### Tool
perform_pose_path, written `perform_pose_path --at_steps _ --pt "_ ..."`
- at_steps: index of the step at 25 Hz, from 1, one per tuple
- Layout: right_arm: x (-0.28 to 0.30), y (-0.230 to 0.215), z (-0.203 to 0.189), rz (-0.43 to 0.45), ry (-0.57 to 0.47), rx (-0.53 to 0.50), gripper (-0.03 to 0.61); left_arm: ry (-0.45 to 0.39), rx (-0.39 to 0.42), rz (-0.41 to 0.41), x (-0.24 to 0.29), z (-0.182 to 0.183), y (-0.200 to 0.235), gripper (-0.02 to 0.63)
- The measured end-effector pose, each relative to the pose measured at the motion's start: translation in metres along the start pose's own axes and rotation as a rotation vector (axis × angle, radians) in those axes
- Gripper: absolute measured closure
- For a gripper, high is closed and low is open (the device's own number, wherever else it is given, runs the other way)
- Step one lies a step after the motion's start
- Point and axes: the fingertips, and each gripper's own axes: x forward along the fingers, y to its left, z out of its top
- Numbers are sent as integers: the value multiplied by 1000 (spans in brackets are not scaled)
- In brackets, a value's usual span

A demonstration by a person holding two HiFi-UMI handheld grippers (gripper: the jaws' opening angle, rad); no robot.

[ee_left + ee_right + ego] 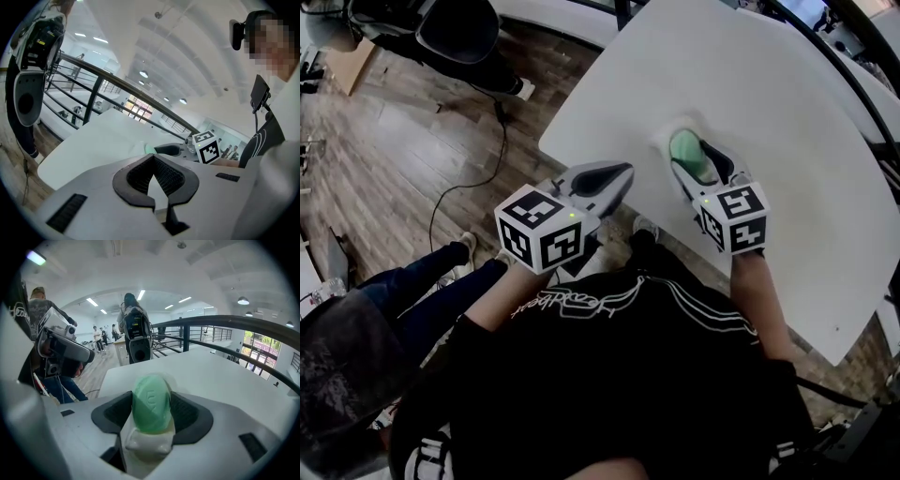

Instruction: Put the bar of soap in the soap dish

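Green soap (150,394), clamped on edge in the right gripper (152,416) above what seems the white dish (149,443): lower level, part jaws gently; left gripper (154,178) jaws together, empty

A white counter (787,84) with a rounded corner stood over a wood-plank floor (384,159). A black cable (504,141) trailed across the planks from what looked like a dark chair base (459,33), partly cut off by the view's edge. A bystander's legs in dark blue trousers (422,281) stood at the left. A dark railing (220,320) ran behind the counter, and several people (98,336) stood far off under ceiling strip lights (140,294).
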Motion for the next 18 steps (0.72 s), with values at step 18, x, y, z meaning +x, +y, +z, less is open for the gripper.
perform_pose_path --at_steps 18 --pt "-78 81 32 96 -205 56 368 -13 65 -31 -70 -19 -55 606"
